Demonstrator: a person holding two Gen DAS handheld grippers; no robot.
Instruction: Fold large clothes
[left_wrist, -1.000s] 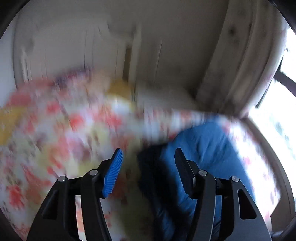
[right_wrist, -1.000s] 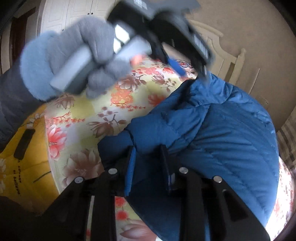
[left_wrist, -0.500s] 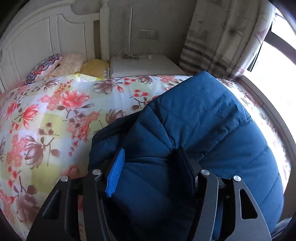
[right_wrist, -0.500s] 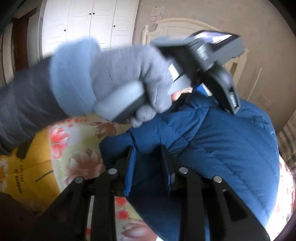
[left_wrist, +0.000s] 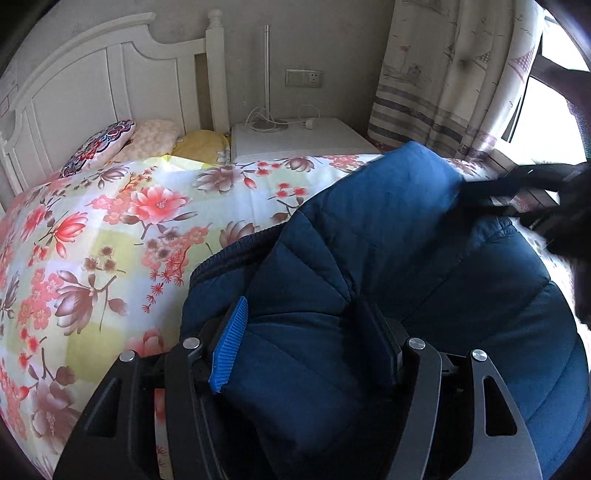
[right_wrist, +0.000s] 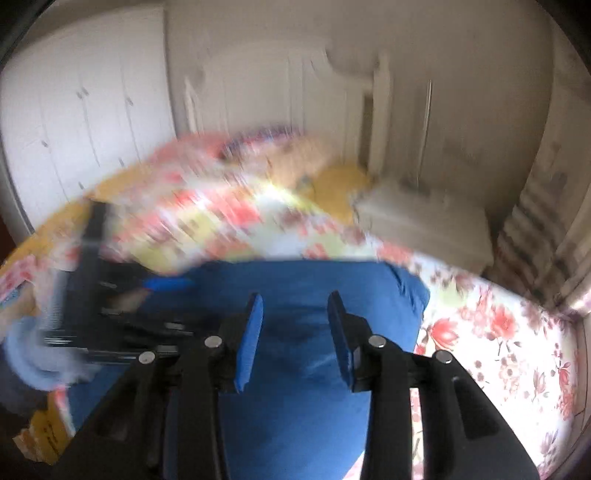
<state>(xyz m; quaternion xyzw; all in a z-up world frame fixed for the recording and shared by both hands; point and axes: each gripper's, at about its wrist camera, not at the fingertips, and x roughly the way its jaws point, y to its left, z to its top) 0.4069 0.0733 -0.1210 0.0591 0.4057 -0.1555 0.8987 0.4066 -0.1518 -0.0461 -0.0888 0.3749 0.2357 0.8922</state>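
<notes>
A blue padded jacket lies bunched on the floral bedspread. My left gripper has its jaws wide apart with a thick fold of the jacket between them. In the blurred right wrist view, my right gripper is open above the jacket, with nothing between its pads. The left gripper shows there as a dark blur at the left. The right gripper shows as a dark shape at the right edge of the left wrist view.
A white headboard and pillows stand at the back. A white nightstand with a lamp pole and cables is beside the bed. A curtain and window are at the right. White wardrobe doors stand at the left.
My right gripper has let go of the jacket, opened and swung away fast to the right. My left gripper has come down onto the jacket fold and holds still there.
</notes>
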